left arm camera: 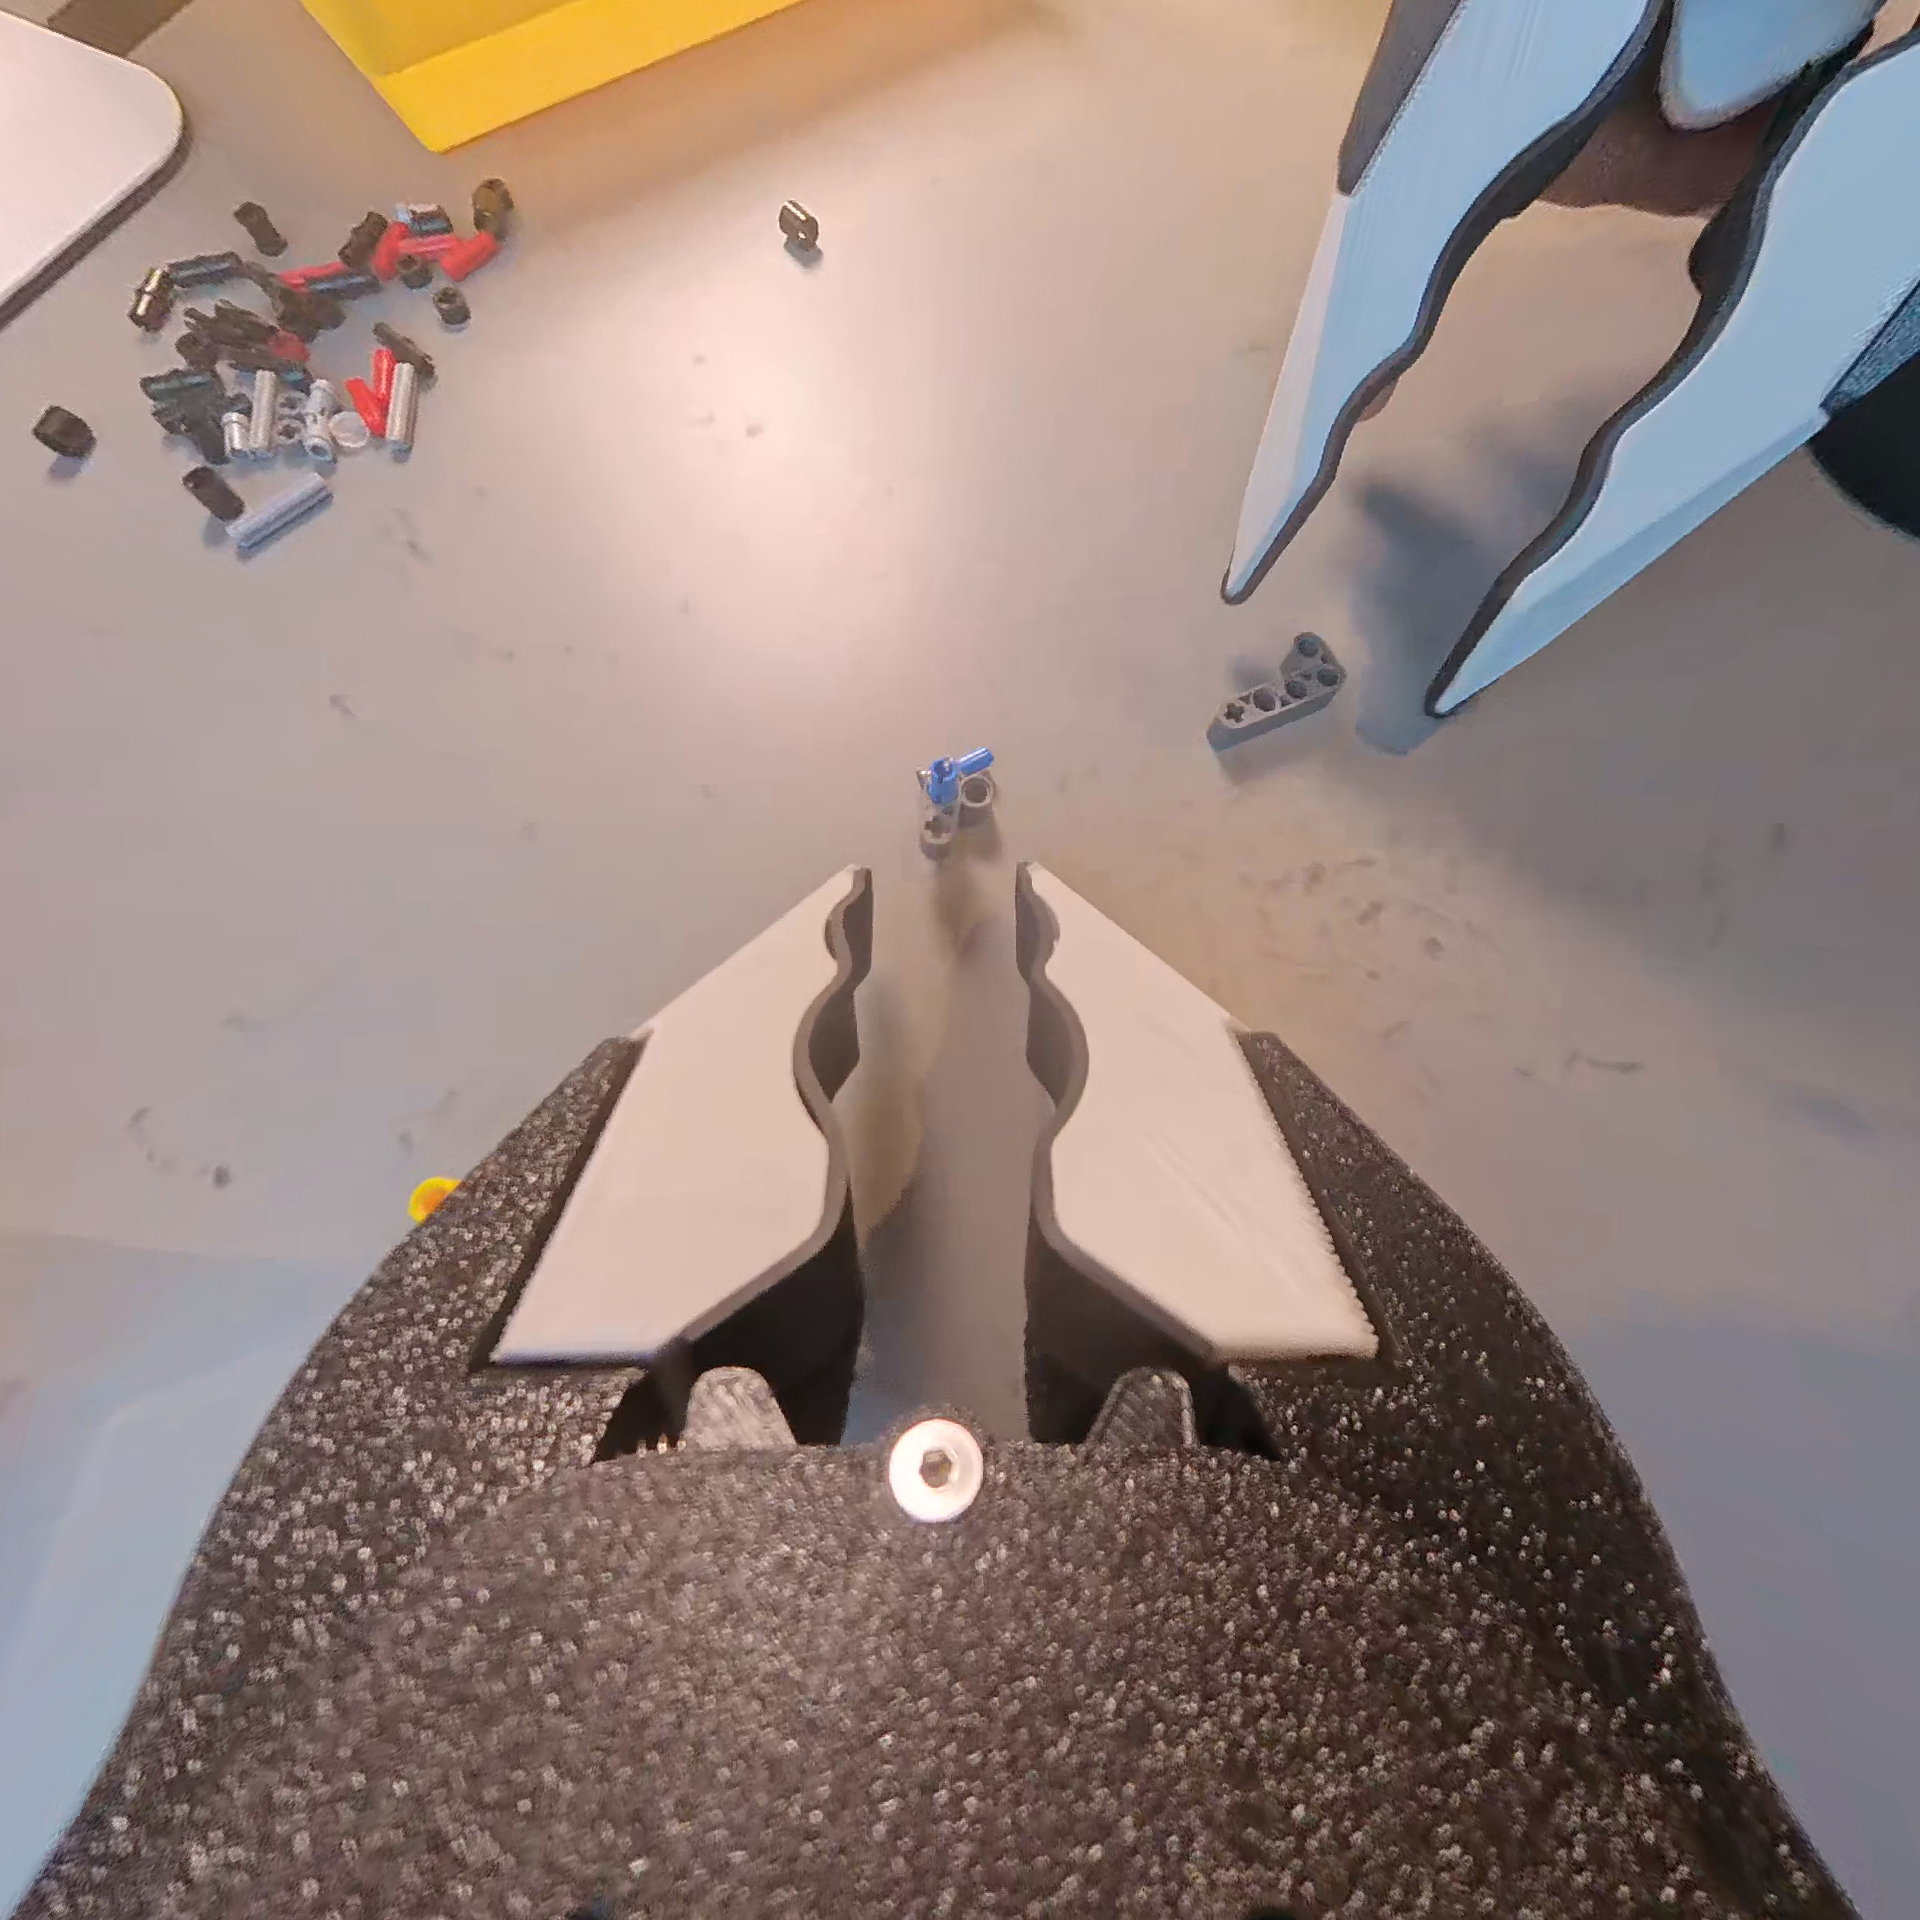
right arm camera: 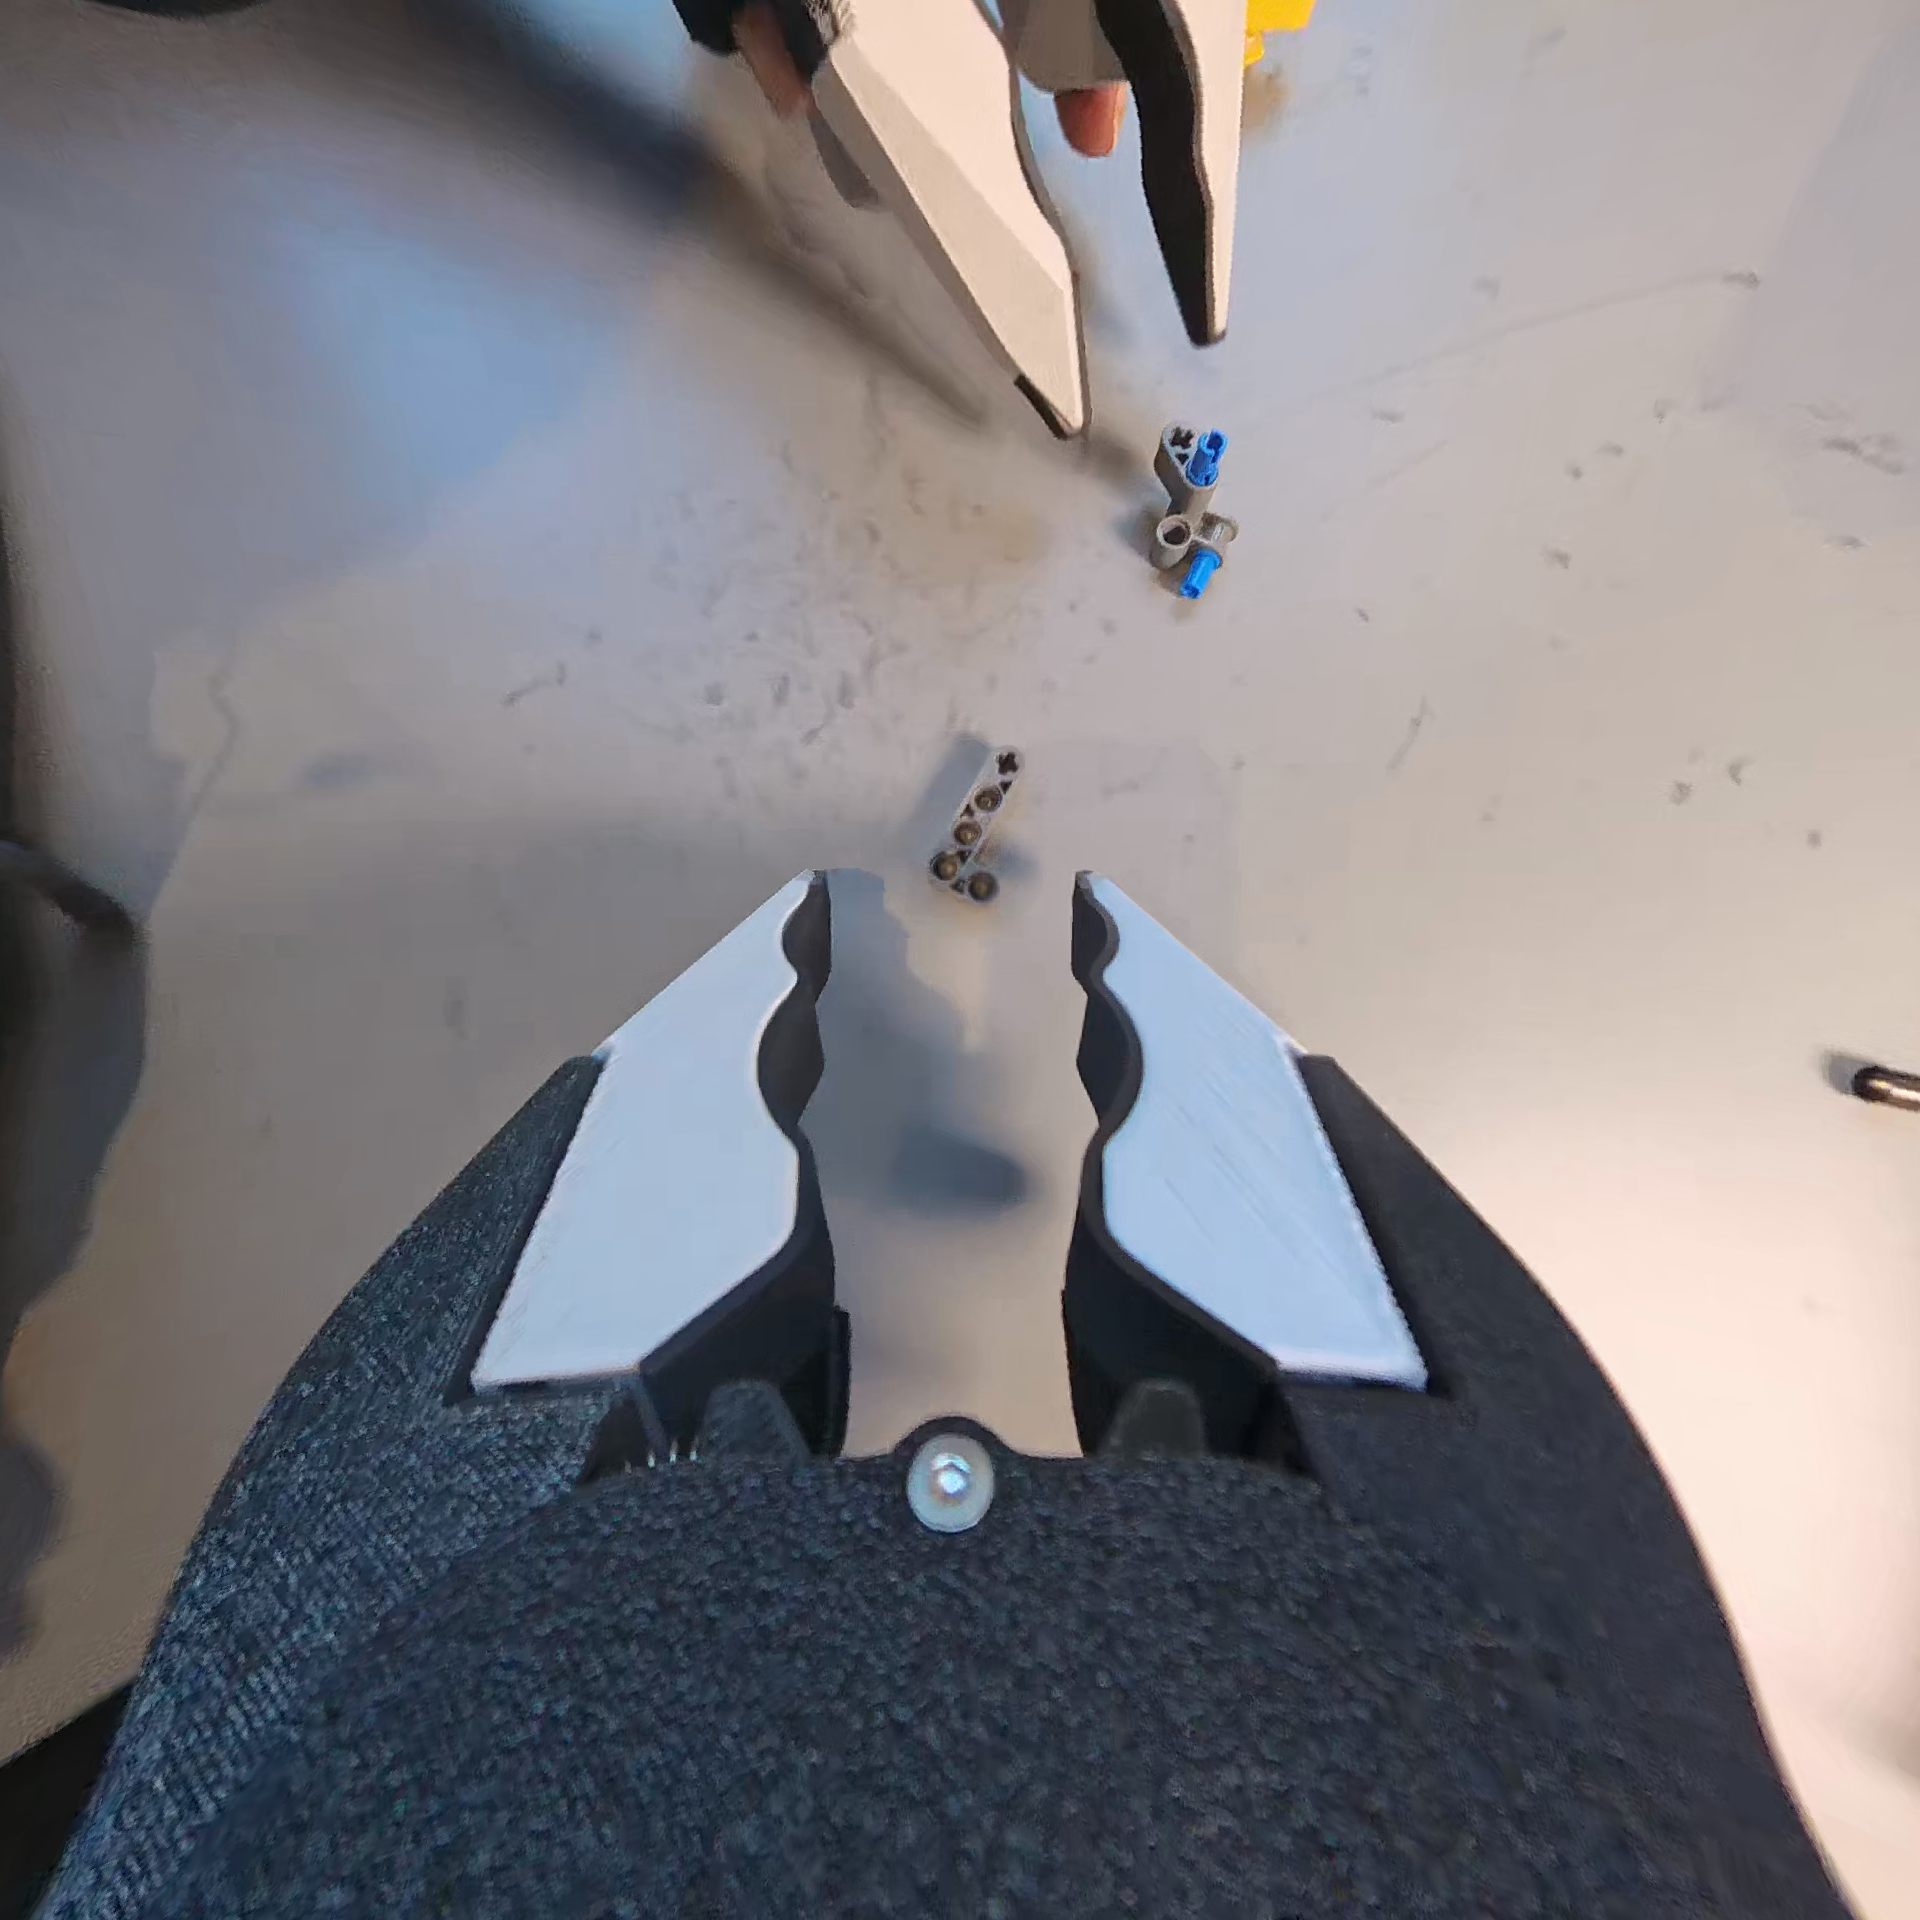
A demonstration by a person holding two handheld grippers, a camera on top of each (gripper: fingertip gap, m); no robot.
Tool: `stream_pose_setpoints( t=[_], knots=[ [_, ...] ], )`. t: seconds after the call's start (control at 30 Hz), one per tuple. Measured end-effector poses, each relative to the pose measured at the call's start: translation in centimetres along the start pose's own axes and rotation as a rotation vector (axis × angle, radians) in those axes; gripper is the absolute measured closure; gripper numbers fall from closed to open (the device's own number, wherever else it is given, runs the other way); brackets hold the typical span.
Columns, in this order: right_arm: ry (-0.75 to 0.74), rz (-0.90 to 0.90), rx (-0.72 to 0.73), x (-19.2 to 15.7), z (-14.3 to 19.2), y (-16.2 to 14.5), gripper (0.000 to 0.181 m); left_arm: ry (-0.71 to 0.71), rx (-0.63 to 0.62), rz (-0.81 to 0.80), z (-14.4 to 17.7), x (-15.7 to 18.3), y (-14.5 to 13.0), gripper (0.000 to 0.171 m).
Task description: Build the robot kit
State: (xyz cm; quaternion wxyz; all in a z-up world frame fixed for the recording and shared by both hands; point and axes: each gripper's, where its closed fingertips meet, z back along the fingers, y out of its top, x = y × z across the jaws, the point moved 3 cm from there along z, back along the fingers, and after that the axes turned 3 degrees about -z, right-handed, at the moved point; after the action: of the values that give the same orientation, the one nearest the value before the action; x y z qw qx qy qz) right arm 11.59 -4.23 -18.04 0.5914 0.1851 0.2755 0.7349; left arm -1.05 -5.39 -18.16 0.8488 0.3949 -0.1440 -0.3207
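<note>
Fingers of left gripper (left arm camera: 943,878) and right gripper (right arm camera: 951,888) parted, empty. Grey L-beam (right arm camera: 975,823) lies frame centre, just ahead of right tips; blue-pinned grey connector (left arm camera: 956,800) frame centre, unheld on table (left arm camera: 623,831).

You have no readable writing in either view: no text, label, brand, number or sign.
</note>
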Motion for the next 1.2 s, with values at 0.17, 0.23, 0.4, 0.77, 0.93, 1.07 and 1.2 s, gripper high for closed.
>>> stream_pose_setpoints(
  t=[0.17, 0.23, 0.4, 0.77, 0.93, 1.07, 1.2],
  knots=[
    [0.024, 0.076, -0.021, 0.1, -1.3, 1.0, 0.160, 0.028, -0.015, -0.061, -1.5, 0.0, 0.5, 0.157],
    [0.049, 0.123, -0.017, -0.2, -1.7, 1.4, 0.168, 0.025, -0.019, -0.087, -1.9, 0.1, 0.6, 0.165],
    [0.163, 0.282, 0.006, -2.2, -1.9, 2.6, 0.180, -0.022, -0.011, -0.122, -1.9, 0.9, 0.5, 0.165],
    [0.210, 0.306, 0.067, -2.7, -2.5, 3.8, 0.170, -0.102, -0.014, -0.141, -1.8, 2.2, 0.4, 0.164],
    [0.156, 0.251, 0.082, -1.3, -0.6, 2.9, 0.159, -0.102, -0.010, -0.145, -2.0, 2.1, 0.7, 0.161],
    [0.132, 0.185, 0.062, -0.6, -0.3, 1.3, 0.152, -0.096, -0.010, -0.154, -1.8, 1.9, 0.9, 0.155],
    [0.128, 0.165, 0.049, -0.8, -0.7, 0.4, 0.148, -0.089, 0.004, -0.161, -0.4, 1.9, 1.1, 0.146]
  ],
)
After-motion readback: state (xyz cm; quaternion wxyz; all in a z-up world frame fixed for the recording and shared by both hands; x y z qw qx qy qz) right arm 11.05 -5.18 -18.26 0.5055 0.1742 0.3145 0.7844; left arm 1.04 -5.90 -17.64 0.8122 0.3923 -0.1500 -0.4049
